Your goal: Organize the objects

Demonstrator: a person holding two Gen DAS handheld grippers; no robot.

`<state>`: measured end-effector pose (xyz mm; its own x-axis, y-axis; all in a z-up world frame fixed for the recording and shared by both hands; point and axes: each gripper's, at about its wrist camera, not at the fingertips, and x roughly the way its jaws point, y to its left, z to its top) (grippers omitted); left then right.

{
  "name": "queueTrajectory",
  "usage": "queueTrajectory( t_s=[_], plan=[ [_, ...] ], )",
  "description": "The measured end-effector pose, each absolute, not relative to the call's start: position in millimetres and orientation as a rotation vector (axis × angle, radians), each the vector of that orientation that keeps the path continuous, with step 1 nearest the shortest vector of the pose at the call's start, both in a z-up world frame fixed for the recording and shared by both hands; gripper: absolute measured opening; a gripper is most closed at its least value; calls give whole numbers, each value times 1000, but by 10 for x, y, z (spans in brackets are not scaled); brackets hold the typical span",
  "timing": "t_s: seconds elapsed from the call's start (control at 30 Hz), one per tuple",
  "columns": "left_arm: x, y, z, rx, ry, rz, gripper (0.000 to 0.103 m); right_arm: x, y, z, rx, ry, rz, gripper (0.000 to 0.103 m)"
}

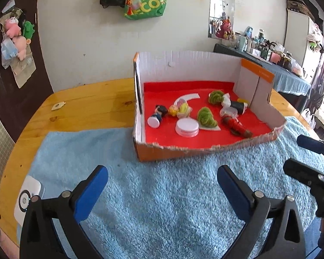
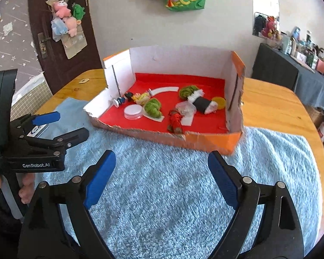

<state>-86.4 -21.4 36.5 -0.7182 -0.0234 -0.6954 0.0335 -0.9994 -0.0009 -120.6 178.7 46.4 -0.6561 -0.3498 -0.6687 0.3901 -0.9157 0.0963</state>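
Note:
A cut-open cardboard box [image 1: 207,61] [image 2: 179,52] with a red floor stands on a blue towel [image 1: 162,190] [image 2: 166,183]. Inside lie a small figurine [image 1: 156,115] [image 2: 121,100], a white round lid [image 1: 187,127] [image 2: 132,111], two green yarn tufts [image 1: 206,117] [image 2: 153,108], a red doll [image 1: 235,124] [image 2: 176,122], a black-and-white doll [image 1: 237,105] [image 2: 202,102] and a curved white strip [image 1: 189,97]. My left gripper [image 1: 162,182] is open and empty over the towel, short of the box. My right gripper [image 2: 162,166] is open and empty, also short of the box.
The towel lies on a round wooden table [image 1: 86,103] [image 2: 270,105]. A white device [image 1: 27,198] sits at the towel's left edge. A small tag [image 1: 57,105] lies on the table at far left. A cluttered side table [image 1: 270,64] stands at back right.

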Motion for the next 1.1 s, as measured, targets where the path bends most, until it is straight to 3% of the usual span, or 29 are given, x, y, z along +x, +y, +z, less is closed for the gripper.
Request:
queueTrajectory(
  t_s=[0.27,0.7,1.1],
  plan=[
    [-837,-295,172,1222,104,-2855,103,-1204,1887,220,1071,33,-2569,88],
    [-832,-202,-61,1238,-18,-2788,103,-1216,2005,-18,1140,-38,-2584,88],
    [-849,-236,-106,1282,19,-2782,103,-1229,1998,-64,1137,-25,-2579,94]
  ],
)
